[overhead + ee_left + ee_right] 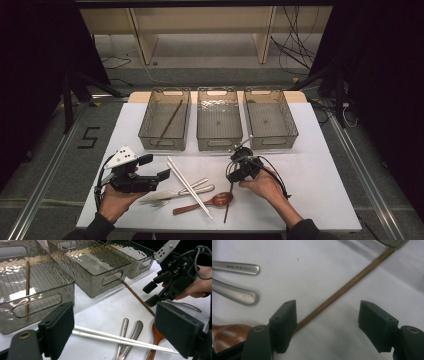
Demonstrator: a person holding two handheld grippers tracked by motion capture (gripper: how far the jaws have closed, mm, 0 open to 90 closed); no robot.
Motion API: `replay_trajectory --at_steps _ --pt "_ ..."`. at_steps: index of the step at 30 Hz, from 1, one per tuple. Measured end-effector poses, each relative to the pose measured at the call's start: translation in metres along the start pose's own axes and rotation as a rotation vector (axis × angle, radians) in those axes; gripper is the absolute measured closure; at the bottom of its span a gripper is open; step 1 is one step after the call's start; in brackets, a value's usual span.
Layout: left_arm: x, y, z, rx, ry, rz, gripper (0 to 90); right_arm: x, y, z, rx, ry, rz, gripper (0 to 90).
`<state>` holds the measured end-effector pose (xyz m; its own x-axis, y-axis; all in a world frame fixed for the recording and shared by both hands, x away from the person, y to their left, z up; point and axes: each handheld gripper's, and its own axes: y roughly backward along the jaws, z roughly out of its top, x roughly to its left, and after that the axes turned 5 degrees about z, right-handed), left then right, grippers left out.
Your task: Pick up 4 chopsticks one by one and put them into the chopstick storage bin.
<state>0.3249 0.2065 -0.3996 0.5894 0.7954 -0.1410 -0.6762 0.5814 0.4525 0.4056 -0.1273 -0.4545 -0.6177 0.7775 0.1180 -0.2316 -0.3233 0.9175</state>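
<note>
1. High view: left claw [159, 169] held low over the surface [320, 180], jaws wide, nothing between them. White chopsticks [187, 186] lie just past its tips, apart from the pads.
2. Left claw view: the white chopsticks [120, 338] run across between and beyond the two jaws; two metal handles [130, 336] and a wooden spoon [156, 340] lie just behind them.
3. Right claw [239, 154] points down at the surface near the bins, jaws wide, empty.
4. Right claw view: a brown chopstick [347, 286] lies flat on the surface, running from beside the left pad up and away between the jaws; whether that pad touches it I cannot tell.
5. Farther from both claws: three bins [219, 119]; the left bin [165, 120] holds another brown stick [169, 122].
</note>
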Motion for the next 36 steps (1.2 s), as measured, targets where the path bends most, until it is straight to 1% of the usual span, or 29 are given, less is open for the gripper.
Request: replay_trajectory --at_steps 10,12,19,24,26,27,28,32,36 --pt "0.001 0.001 -0.003 0.003 -0.003 0.004 15.9 0.003 -0.004 0.001 0.019 0.01 0.006 33.2" --pt "0.001 0.001 -0.003 0.003 -0.002 0.003 15.9 0.003 -0.005 0.001 0.022 0.01 -0.004 33.8" --pt "0.0 0.0 -0.003 0.01 -0.008 0.001 15.9 0.004 -0.007 0.001 0.043 0.015 -0.011 34.8" --pt "0.001 0.001 -0.003 0.005 -0.005 0.002 15.9 0.006 -0.011 0.0 0.084 0.042 -0.033 35.5" --pt "0.001 0.001 -0.003 0.006 -0.006 0.002 15.9 0.005 -0.01 0.0 0.087 0.045 -0.031 37.1" --pt "0.001 0.001 -0.003 0.007 -0.011 0.002 15.9 0.005 -0.01 0.0 0.09 0.046 -0.027 39.0" --pt "0.001 0.001 -0.003 0.005 -0.007 0.001 15.9 0.004 -0.009 -0.001 0.093 0.047 -0.032 41.9" --pt "0.001 0.001 -0.003 0.006 -0.012 0.003 15.9 0.0 -0.007 -0.001 0.105 0.047 -0.027 48.6" --pt "0.001 0.001 -0.003 0.004 -0.005 0.004 15.9 -0.004 -0.004 -0.002 0.13 0.034 -0.016 50.7"
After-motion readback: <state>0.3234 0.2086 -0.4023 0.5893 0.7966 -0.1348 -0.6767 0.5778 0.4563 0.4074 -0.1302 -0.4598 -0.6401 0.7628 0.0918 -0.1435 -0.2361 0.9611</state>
